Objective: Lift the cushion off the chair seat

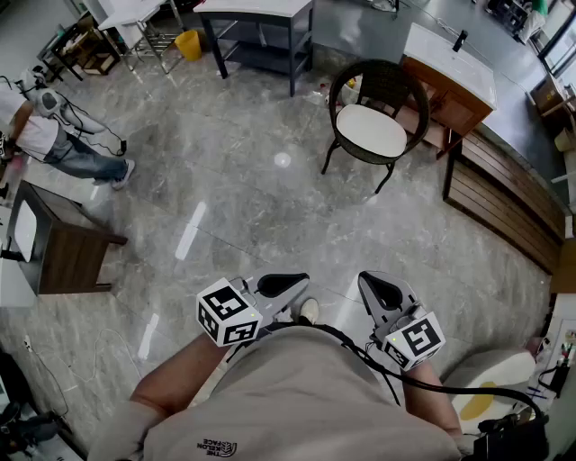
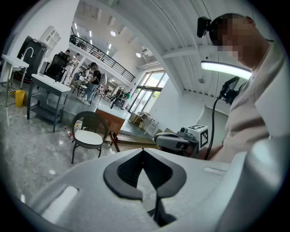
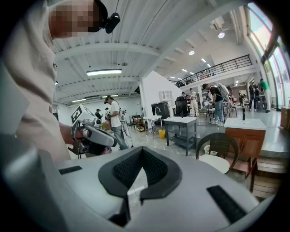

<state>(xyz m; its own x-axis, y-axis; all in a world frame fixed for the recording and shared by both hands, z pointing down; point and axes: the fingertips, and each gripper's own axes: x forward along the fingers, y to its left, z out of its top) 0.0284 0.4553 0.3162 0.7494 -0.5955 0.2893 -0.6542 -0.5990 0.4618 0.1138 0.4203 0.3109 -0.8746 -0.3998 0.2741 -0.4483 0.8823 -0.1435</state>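
A dark wicker chair (image 1: 385,85) stands far ahead on the grey marble floor, with a white round cushion (image 1: 371,131) lying on its seat. Both grippers are held close to the person's body, well short of the chair. My left gripper (image 1: 295,284) is shut with nothing in it, and so is my right gripper (image 1: 375,286). In the left gripper view the chair (image 2: 92,122) and cushion (image 2: 89,137) are small beyond the shut left gripper (image 2: 143,150). In the right gripper view the cushion (image 3: 216,163) lies to the right of the shut right gripper (image 3: 142,148).
A wooden cabinet (image 1: 450,76) stands right behind the chair, and a slatted wooden bench (image 1: 504,194) runs along the right. There is a dark side table (image 1: 63,239) at left, a person (image 1: 54,135) beyond it, and a metal table (image 1: 256,27) with a yellow bin (image 1: 188,43) at the back.
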